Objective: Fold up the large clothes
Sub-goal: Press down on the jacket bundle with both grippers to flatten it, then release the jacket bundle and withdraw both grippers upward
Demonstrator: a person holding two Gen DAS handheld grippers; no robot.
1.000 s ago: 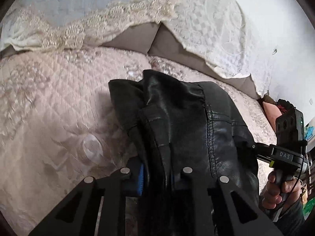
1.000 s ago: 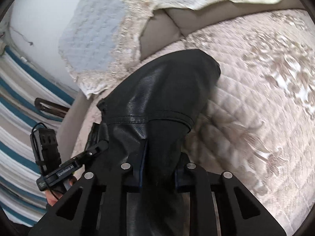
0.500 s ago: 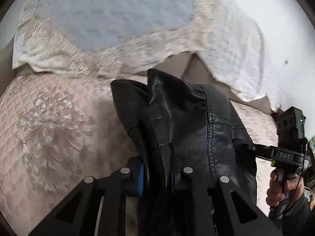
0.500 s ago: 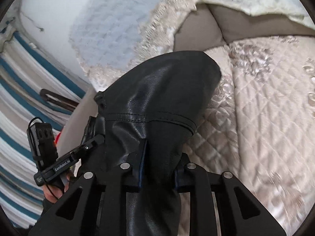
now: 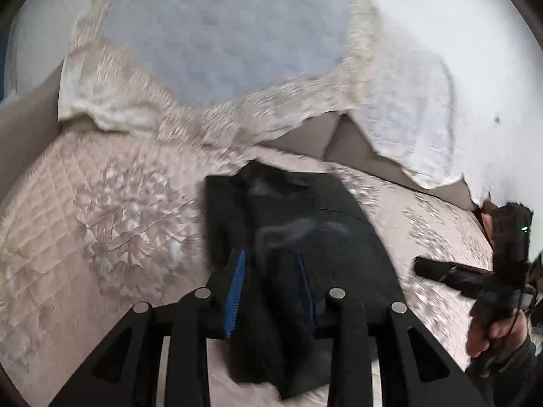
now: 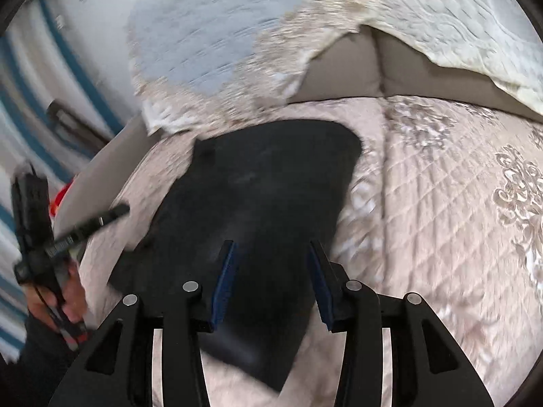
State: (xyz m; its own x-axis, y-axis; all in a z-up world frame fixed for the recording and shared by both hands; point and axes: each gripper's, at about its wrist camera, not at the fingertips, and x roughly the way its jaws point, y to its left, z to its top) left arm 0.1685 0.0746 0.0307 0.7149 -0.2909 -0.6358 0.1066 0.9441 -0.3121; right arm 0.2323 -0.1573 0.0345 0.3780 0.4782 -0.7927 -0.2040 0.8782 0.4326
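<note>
The folded black leather garment [image 5: 298, 234] lay flat on the beige quilted sofa cover with embroidered flowers [image 5: 101, 224], just in front of the lace-edged backrest throw [image 5: 210, 51]. My left hand-held gripper [image 5: 269, 291] was released, its blue-padded fingers [image 5: 236, 281] spread on either side of a garment fold. My right hand-held gripper [image 6: 271, 285] was likewise released, fingers [image 6: 224, 281] apart above the garment's near end.

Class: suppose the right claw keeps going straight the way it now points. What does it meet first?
Most likely the black leather garment, which lies on the quilted cover straight ahead between the open right claw fingers. Motion blur leaves depth uncertain.
</note>
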